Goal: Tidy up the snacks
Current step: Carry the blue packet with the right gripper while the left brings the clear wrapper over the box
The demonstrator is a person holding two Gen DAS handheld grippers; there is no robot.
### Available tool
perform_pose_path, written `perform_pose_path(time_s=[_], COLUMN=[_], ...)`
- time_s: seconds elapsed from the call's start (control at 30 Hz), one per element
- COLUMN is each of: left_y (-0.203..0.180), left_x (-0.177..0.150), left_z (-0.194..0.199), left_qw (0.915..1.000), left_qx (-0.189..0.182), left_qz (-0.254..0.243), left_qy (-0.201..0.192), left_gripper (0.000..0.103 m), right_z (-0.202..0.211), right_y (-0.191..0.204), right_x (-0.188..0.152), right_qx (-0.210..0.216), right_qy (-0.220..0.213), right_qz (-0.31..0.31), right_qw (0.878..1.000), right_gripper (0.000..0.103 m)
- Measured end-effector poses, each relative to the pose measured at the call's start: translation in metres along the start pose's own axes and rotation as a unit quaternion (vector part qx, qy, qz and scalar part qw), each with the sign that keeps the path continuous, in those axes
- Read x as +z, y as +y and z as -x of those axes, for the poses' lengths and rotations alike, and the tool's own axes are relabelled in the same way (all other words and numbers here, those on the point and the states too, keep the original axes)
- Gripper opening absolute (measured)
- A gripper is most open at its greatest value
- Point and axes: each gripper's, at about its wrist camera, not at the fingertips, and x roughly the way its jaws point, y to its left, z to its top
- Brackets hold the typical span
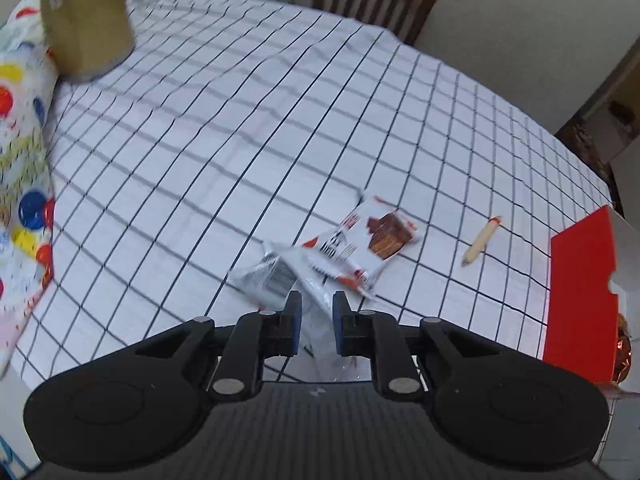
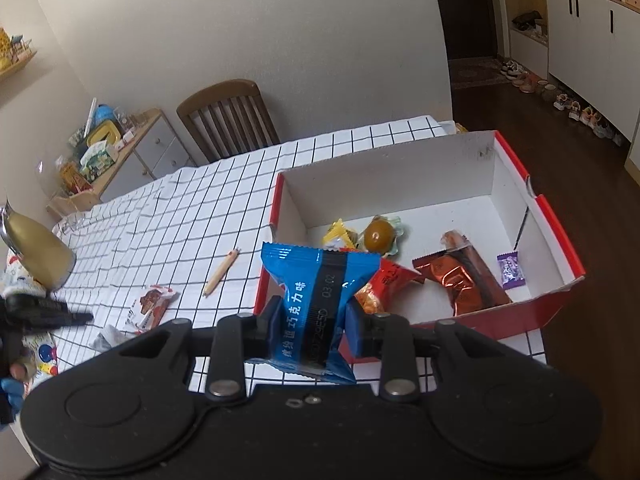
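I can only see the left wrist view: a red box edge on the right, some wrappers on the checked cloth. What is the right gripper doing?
Observer: The right gripper is shut on a blue foil snack packet with white printed characters.
Operator: Where is it relative to that box?
Observer: The packet sits in front of the near left corner of the open red cardboard box with white inside walls. I cannot tell if it is over the rim.
Operator: Anything inside the box?
Observer: Yes, several snacks, among them a copper-brown foil bar, a small purple wrapped candy and a round amber jelly cup.
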Motion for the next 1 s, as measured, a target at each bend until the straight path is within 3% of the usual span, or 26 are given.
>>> perform_pose_path(time_s=[0.07,0.13,0.17,0.37,0.6,0.7,1.0], left_y=[0.003,0.003,0.002,-0.008,-0.009,-0.011,-0.01], left_x=[-0.001,-0.002,-0.003,-0.008,-0.01,-0.011,-0.014], left_z=[-0.006,-0.011,-0.013,-0.042,-0.067,-0.07,-0.064], left_qw=[0.9997,0.999,0.9986,0.9963,0.9936,0.9933,0.9955], left_qx=[0.001,-0.003,-0.003,0.043,0.042,0.05,0.053], left_qz=[0.022,0.043,0.051,0.067,0.094,0.095,0.076], left_qy=[0.01,0.012,0.01,0.031,0.045,0.043,0.02], left_gripper=[0.034,0.06,0.061,0.061,0.06,0.046,0.023], right_z=[0.001,0.001,0.001,0.003,0.01,0.011,0.014], right_y=[-0.005,-0.01,-0.012,-0.022,-0.031,-0.035,-0.04], right_x=[0.0,0.0,-0.001,-0.004,-0.007,-0.008,-0.009], right_qx=[0.003,0.004,0.003,-0.003,-0.018,-0.025,-0.034], right_qy=[-0.003,-0.004,-0.005,-0.007,-0.01,-0.01,-0.013], right_qz=[-0.009,-0.018,-0.021,-0.037,-0.047,-0.048,-0.046], right_qw=[1.0,1.0,1.0,0.999,0.999,0.998,0.998], right_gripper=[0.03,0.03,0.03,0.03,0.03,0.03,0.03])
